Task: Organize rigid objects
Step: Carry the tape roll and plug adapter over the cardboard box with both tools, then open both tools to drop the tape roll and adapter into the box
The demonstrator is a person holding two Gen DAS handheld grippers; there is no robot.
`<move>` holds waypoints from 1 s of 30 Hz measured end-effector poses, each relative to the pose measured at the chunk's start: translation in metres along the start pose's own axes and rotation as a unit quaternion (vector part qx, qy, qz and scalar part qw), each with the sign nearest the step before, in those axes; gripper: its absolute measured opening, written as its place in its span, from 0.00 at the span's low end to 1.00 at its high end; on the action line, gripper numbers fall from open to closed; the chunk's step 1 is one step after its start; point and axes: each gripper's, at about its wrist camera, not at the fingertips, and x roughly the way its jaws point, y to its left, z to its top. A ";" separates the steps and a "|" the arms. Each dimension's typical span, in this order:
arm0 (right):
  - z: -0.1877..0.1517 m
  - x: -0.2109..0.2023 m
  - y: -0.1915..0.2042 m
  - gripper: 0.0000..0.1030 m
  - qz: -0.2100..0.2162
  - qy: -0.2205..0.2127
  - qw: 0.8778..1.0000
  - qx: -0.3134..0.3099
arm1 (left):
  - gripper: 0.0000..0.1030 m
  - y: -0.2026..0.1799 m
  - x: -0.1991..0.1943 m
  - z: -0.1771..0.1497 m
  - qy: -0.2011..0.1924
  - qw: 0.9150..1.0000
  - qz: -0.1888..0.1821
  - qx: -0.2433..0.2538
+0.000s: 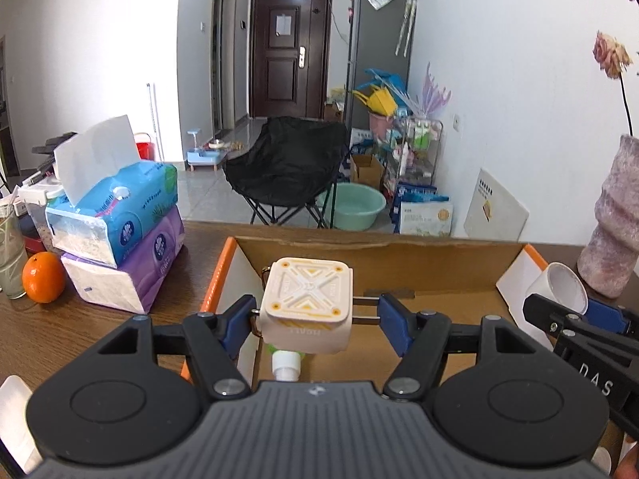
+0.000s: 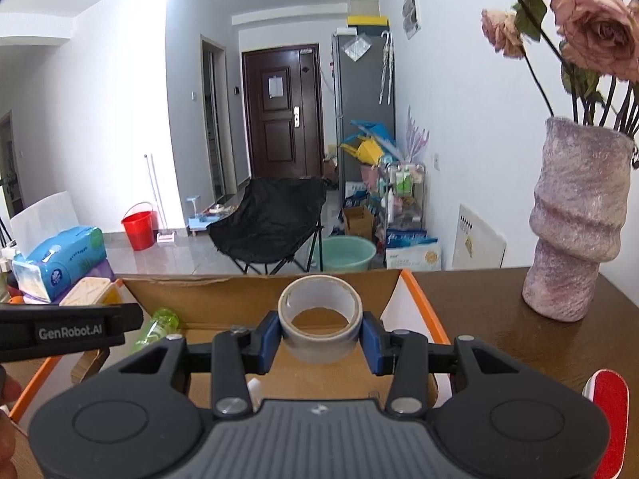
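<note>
My left gripper is shut on a cream square box with a raised cross pattern, held above the open cardboard box. A green bottle with a white cap lies in the box under it. My right gripper is shut on a grey roll of tape, also above the cardboard box. The tape roll and the right gripper show at the right of the left wrist view. The cream box and green bottle show at the left of the right wrist view.
Two stacked tissue packs, an orange and a glass stand left of the box on the wooden table. A pink vase with dried roses stands to the right. A red and white object lies at the near right.
</note>
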 end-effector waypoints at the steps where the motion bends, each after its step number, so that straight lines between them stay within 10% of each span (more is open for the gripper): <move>1: 0.000 0.001 -0.002 0.41 0.002 0.006 1.000 0.003 | 0.68 0.001 0.000 0.000 0.002 1.000 -0.001 -0.001; 6: 0.000 -0.003 -0.005 0.79 -0.010 0.007 1.000 0.005 | 0.95 0.006 -0.006 0.002 -0.010 1.000 0.018 -0.007; 12: 0.004 -0.011 -0.010 0.99 -0.019 -0.009 1.000 0.015 | 1.00 0.014 -0.008 0.005 -0.015 0.999 0.029 -0.019; 30: 0.000 -0.043 -0.001 1.00 -0.017 -0.016 1.000 -0.017 | 1.00 0.024 -0.057 -0.001 -0.044 0.998 0.023 -0.026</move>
